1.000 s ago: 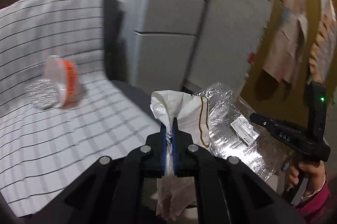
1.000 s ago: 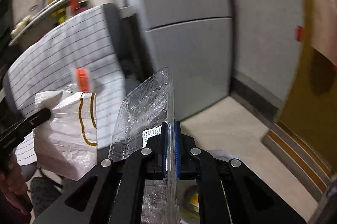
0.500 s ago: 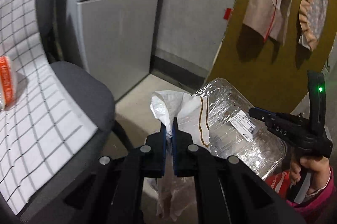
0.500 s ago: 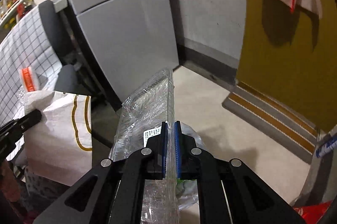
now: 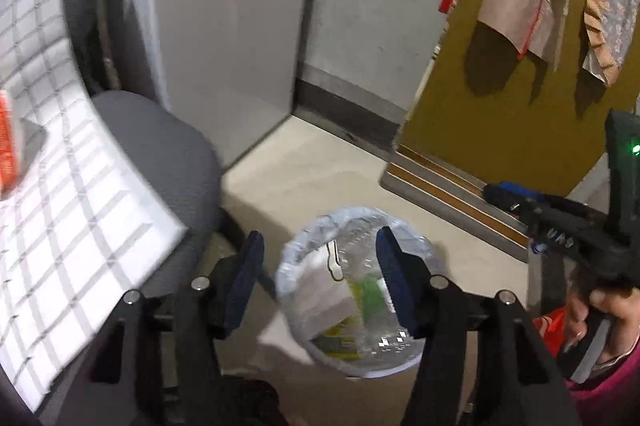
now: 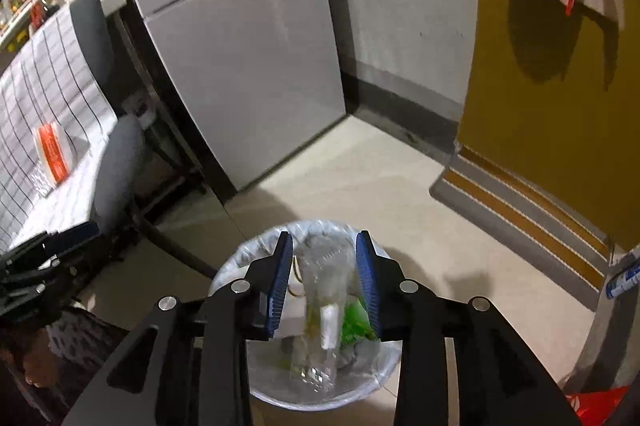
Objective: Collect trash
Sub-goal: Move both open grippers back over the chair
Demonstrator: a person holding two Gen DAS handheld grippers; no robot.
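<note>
A round trash bin (image 5: pixel 296 258) lined with a pale plastic bag stands on the floor; it also shows in the right wrist view (image 6: pixel 240 258). My left gripper (image 5: pixel 318 254) is open above it, and the white paper bag (image 5: pixel 320 290) lies in the bin, free of the fingers. My right gripper (image 6: pixel 323 254) is open above the bin too. The clear plastic container (image 6: pixel 324 290) is between its fingers, blurred, dropping into the bin. An orange-and-white cup (image 6: pixel 52 154) and a foil piece (image 6: pixel 38 182) lie on the checked cloth (image 6: pixel 44 94).
A grey office chair (image 5: pixel 160 154) under the cloth stands left of the bin. Grey cabinet panels (image 6: pixel 248 66) and a mustard wall (image 6: pixel 552 106) stand behind. A red bag (image 6: pixel 592 402) lies on the floor at lower right. The beige floor (image 6: pixel 360 178) surrounds the bin.
Both grippers swung right from the chair to above the bin and opened. The paper bag has dropped into the bin and the clear container is falling in.
</note>
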